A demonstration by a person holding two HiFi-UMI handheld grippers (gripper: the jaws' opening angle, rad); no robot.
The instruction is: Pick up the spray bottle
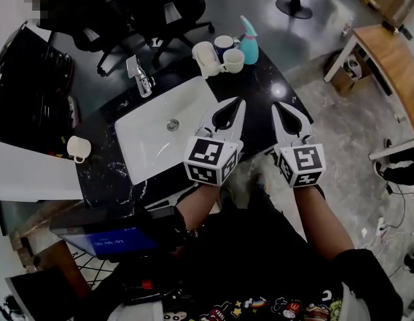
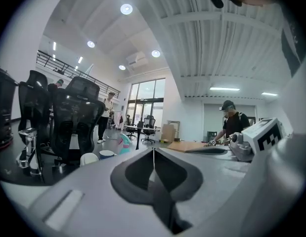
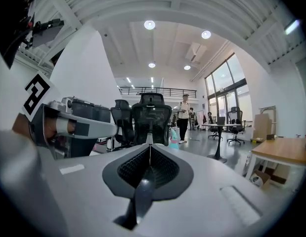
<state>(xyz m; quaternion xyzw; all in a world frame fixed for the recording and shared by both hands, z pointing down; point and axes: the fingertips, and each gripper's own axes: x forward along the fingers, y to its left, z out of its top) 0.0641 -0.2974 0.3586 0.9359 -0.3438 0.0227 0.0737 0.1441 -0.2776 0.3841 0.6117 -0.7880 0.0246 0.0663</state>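
A small white mug [image 1: 77, 148] sits at the left end of the black table [image 1: 260, 85]. Next comes the white sink [image 1: 148, 139], with its tap [image 1: 140, 76] behind it. The left tool [image 1: 239, 104] hangs over the near edge of the table, its two jaws pressed together with nothing in them. The teal spray bottle [image 1: 248, 41] stands up at the far edge, beside some cups [image 1: 233, 60]. It is well apart from both tools, out ahead of them. The right tool [image 1: 275, 105] hangs near the left one, closed too and holding nothing.

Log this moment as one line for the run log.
phase: before reach | left gripper: shut, empty | right gripper: shut, empty | spray bottle: upright, far corner of counter, untouched
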